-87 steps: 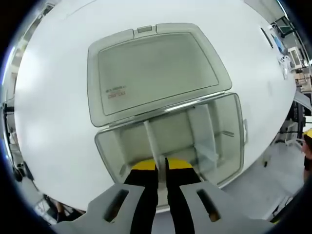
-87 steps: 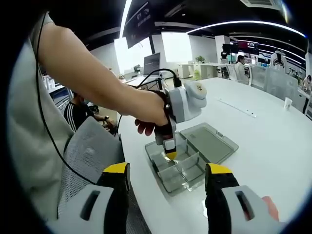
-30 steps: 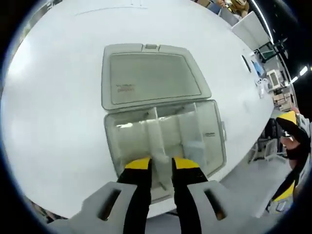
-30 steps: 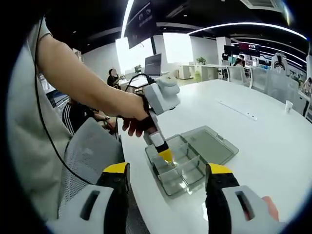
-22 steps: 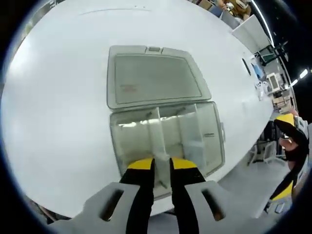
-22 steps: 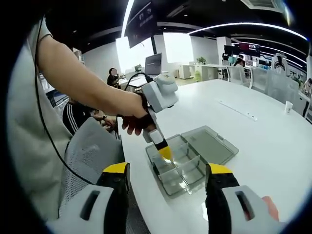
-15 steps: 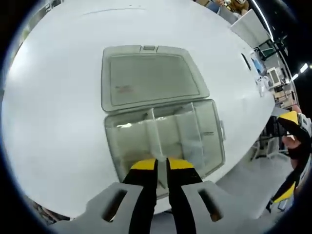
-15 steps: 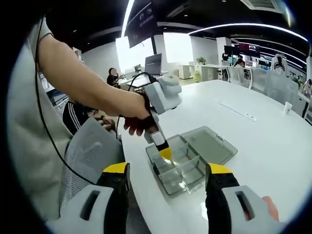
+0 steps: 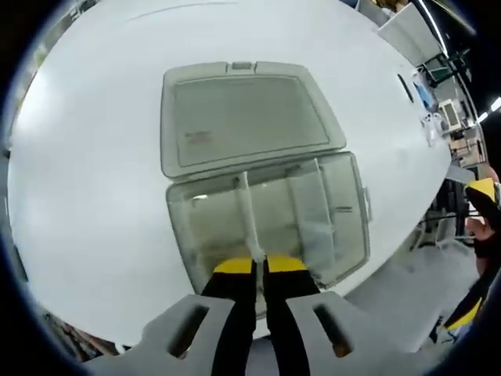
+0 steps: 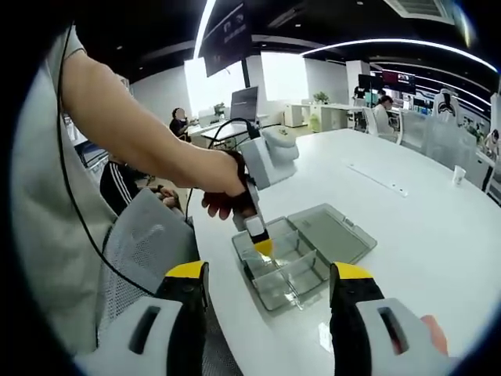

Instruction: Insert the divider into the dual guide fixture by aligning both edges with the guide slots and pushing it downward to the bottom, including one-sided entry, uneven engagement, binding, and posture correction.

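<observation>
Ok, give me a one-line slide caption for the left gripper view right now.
Left gripper shut on a translucent divider standing inside the open clear compartment box on the white table.

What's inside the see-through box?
Inside the clear box stand thin upright dividers splitting it into compartments. The left hand-held gripper pinches one divider. The near corner under its jaws is covered.

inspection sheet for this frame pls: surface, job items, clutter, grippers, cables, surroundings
Surface: white table, bare around the box.
Job items: clear compartment box with lid laid open flat; divider upright in the tray, its near end between the left jaws.
Clutter: paper cup far off on the table.
Grippers: left gripper shut on divider; right gripper open, held away from the box.
Cables: black cable running to the left gripper.
Surroundings: open office, desks, monitors, seated people.
</observation>
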Available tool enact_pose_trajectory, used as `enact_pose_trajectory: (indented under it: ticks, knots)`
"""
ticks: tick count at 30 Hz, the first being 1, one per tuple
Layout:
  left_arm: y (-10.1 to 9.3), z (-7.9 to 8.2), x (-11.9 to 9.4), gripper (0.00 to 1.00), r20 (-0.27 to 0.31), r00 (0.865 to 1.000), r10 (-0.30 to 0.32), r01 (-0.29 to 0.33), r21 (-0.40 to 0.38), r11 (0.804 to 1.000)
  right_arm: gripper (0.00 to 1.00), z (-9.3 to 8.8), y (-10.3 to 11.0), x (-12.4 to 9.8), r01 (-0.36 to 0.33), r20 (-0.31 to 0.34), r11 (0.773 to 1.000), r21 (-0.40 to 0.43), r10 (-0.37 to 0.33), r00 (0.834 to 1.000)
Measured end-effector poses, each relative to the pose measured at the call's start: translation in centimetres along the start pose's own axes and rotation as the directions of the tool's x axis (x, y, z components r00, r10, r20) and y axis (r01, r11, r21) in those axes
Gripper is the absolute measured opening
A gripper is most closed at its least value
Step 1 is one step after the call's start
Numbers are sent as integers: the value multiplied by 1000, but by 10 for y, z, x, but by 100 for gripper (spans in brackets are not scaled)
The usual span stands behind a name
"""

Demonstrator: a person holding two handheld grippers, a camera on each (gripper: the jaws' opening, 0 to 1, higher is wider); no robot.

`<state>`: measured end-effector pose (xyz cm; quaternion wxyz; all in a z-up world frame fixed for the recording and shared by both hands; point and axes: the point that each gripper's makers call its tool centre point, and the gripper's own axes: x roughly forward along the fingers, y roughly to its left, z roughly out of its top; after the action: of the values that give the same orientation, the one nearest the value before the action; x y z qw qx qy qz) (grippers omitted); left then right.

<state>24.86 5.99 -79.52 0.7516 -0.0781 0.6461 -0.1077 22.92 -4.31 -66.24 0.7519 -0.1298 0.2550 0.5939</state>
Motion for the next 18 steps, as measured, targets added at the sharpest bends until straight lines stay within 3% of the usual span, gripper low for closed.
enact_pose_trajectory:
  ticks: [11,14,18]
  knots:
    - [3,-1,4,0,8,1000,-14,14,-25,1000,60,-2,3,0,1,-4,1000,0,-1,1000]
    - [0,-1,3,0,25,1000,-12,12,-5,1000,60,-1,3,0,4,-4,1000,1,-4,1000]
    - [-3,1,2,4,60,997,-52,51,21,998,60,-1,3,-3,12,-11,1000,-3,-12,1000]
